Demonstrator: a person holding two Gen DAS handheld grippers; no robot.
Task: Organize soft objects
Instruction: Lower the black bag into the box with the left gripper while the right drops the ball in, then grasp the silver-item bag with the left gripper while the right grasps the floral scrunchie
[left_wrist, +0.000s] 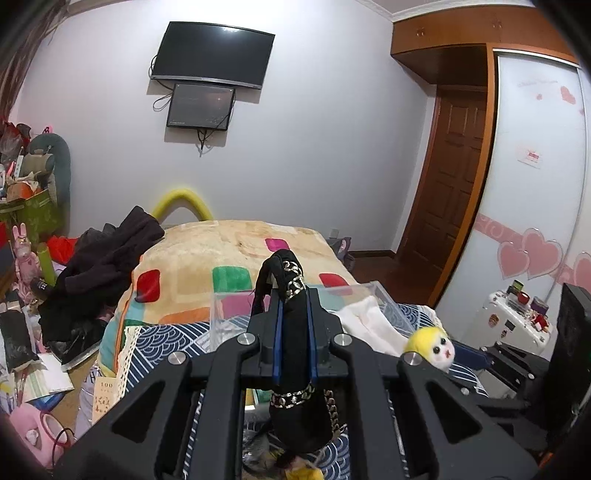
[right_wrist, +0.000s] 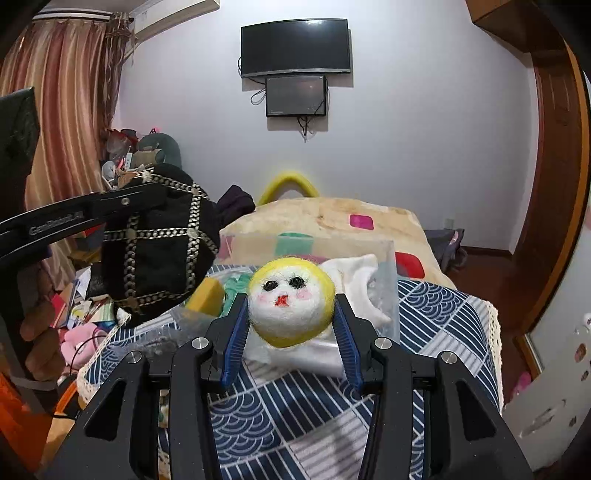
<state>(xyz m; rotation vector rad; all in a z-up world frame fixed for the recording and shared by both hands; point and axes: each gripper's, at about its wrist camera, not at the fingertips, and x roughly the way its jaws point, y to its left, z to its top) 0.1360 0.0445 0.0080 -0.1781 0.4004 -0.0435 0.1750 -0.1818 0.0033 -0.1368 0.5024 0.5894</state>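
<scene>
My left gripper (left_wrist: 294, 299) is shut on a black cloth pouch with gold chain trim (left_wrist: 293, 332), held above the bed; the pouch (right_wrist: 162, 243) also shows at the left of the right wrist view. My right gripper (right_wrist: 291, 310) is shut on a round felt doll head (right_wrist: 290, 306), yellow and white with black eyes and a red mouth; the head (left_wrist: 430, 347) shows at the right in the left wrist view. Behind both stands a clear plastic box (right_wrist: 389, 258) holding white cloth (right_wrist: 354, 273), a yellow piece and a green piece.
The bed has a blue wave-pattern cover (right_wrist: 424, 325) and a beige blanket with coloured squares (left_wrist: 229, 251). Dark clothes (left_wrist: 107, 258) are piled at its left. Clutter covers the floor at left. A white suitcase (left_wrist: 513, 321) and a wooden door (left_wrist: 450, 177) are at right.
</scene>
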